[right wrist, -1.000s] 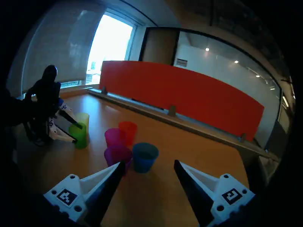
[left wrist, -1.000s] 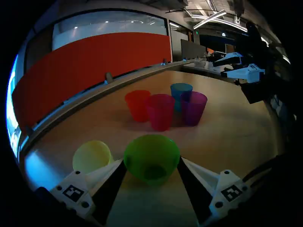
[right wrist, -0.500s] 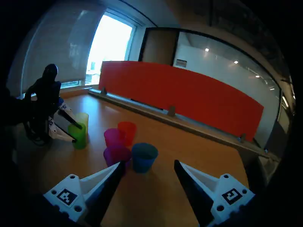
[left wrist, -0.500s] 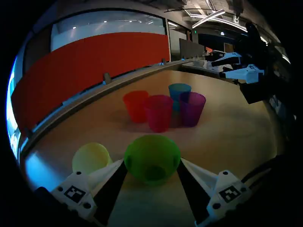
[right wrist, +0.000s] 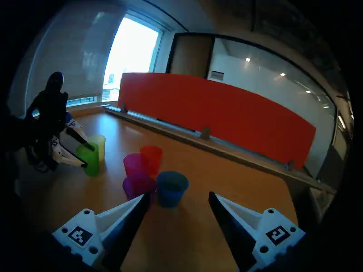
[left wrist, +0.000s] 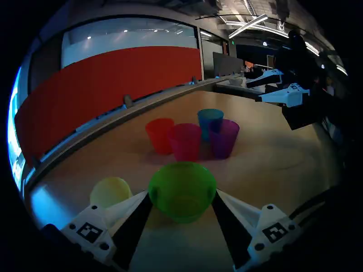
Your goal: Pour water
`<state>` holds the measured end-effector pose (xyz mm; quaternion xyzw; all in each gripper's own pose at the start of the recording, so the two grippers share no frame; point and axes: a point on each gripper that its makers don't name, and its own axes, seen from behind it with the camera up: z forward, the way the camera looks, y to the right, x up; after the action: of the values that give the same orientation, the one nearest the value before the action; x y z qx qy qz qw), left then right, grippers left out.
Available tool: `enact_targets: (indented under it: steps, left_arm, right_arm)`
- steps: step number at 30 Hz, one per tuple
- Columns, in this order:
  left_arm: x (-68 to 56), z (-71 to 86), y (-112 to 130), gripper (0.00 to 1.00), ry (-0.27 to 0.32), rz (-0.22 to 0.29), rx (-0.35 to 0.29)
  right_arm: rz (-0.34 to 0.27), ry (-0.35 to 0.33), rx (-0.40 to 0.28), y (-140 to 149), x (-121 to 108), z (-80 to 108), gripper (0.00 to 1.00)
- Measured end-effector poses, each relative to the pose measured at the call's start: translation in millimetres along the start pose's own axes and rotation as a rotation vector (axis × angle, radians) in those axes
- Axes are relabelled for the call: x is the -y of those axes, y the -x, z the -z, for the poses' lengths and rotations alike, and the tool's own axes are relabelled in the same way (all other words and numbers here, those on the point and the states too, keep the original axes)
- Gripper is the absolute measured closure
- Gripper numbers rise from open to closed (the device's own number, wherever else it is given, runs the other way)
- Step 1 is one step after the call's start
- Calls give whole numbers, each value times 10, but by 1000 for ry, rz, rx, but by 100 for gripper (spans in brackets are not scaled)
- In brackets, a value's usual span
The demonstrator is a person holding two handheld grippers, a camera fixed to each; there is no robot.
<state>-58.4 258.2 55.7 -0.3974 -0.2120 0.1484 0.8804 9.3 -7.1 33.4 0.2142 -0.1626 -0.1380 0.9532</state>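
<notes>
My left gripper (left wrist: 181,201) is shut on a green cup (left wrist: 182,196), one finger pressing on each side of it. From the right gripper view, the green cup (right wrist: 88,158) is upright in that gripper (right wrist: 86,156), beside a yellow cup (right wrist: 98,146). The yellow cup (left wrist: 110,192) stands just left of my left finger. Red (left wrist: 159,135), magenta (left wrist: 185,141), blue (left wrist: 209,120) and purple (left wrist: 223,138) cups cluster mid-table. My right gripper (right wrist: 178,199) is open and holds nothing, just short of the blue cup (right wrist: 172,188) and purple cup (right wrist: 138,186). In the left gripper view it (left wrist: 253,86) hovers at the far right.
The wooden table (right wrist: 190,245) runs to a raised rail with an orange partition (right wrist: 218,113) behind it. A bright window (right wrist: 129,59) is at the back left. A person's dark sleeve (right wrist: 45,118) holds the left gripper. Bare tabletop (left wrist: 281,154) lies right of the cluster.
My left gripper has drawn the green cup back from the cluster and slightly away from the yellow cup. The right gripper has stayed open and nearly still.
</notes>
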Motion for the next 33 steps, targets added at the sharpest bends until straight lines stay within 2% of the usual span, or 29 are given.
enact_targets:
  steps: [18, 27, 33]
  left_arm:
    - [-26, 140, -96, 14, -5, 2, -12]
    - [-52, 204, -228, 14, 2, 28, -52]
    - [-24, 269, -333, 14, -10, 43, -90]
  right_arm:
    - [-2, -24, 36, 77, -53, -267, 0]
    - [15, -54, 77, 192, -61, -441, 0]
    - [18, -93, 109, 300, -24, -548, 0]
